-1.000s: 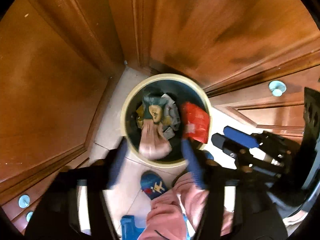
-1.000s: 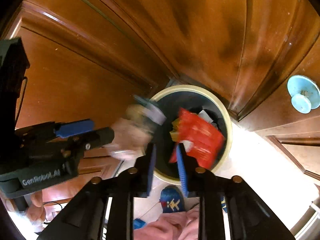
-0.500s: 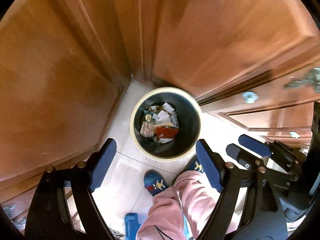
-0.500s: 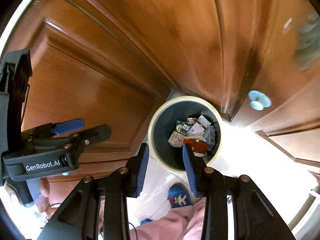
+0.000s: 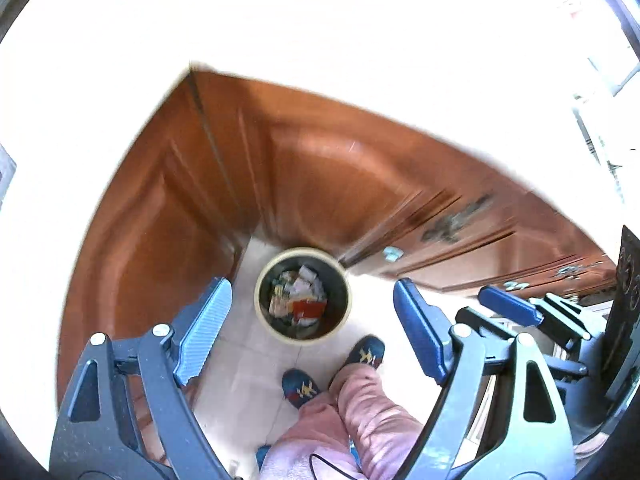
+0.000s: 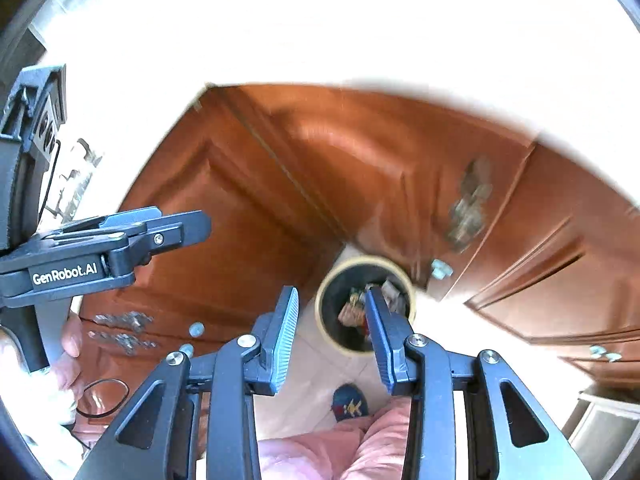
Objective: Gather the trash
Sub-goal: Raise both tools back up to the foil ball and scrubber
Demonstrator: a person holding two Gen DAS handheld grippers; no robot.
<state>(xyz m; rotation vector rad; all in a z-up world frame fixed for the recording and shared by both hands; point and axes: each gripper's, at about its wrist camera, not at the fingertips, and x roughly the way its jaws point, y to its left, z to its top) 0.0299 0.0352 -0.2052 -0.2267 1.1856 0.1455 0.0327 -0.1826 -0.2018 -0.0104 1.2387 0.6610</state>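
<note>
Nearest the lens, the left gripper stood with its blue pads spread wide and nothing between them; the right gripper was parted about halfway and likewise held nothing. Just below them were the person's pink trouser legs and blue slippers on the pale tiled floor.

Beyond the slippers, in the corner where the brown wooden cabinet doors meet, stood the round waste bin with a cream rim. The trash lay inside it: crumpled wrappers, pale paper scraps and a red packet, all below the rim.

Judging from empty jaws high above a part-filled bin, the step in hand looked like going for the next piece of rubbish. Doing it well would mean keeping the jaws apart on the way, finding a piece on the worktop or floor, and closing on its thickest fold so a light wrapper cannot slip.

Much was unreadable. The upper half of both views was blown out to white, so the worktop and anything on it could not be seen. The cabinet fronts were smeared by blur, and their metal fittings were only grey smudges. In the right view a pad covered part of the bin's mouth.
</note>
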